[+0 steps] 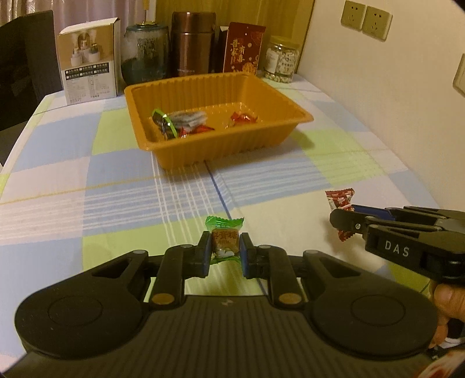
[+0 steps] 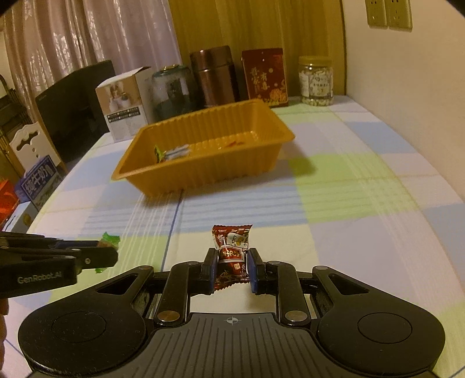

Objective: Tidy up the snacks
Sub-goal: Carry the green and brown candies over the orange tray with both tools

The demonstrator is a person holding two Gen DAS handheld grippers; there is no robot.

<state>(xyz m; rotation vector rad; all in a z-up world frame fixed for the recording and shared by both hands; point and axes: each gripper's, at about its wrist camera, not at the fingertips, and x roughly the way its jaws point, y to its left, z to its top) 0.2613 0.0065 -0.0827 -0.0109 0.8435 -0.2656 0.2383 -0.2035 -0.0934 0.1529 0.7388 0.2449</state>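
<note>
Table was covered with a checked cloth of pale blue, green and white squares, crossed by thin stripes. A cream wall ran along its right edge, with sockets mounted high. Curtains hung at the back left.

Left gripper was clamped on a green-wrapped candy, held between the blue pads above the cloth. Right gripper was clamped on a red-wrapped candy, likewise off the table.

An orange ribbed tray sat further back, mid-table, holding a few wrapped snacks on its floor.

Behind the tray, along the far edge: a white carton, a dark glass jar, a brown flask, a red box and a clear jar of nuts. A dark chair back stood at the left.
</note>
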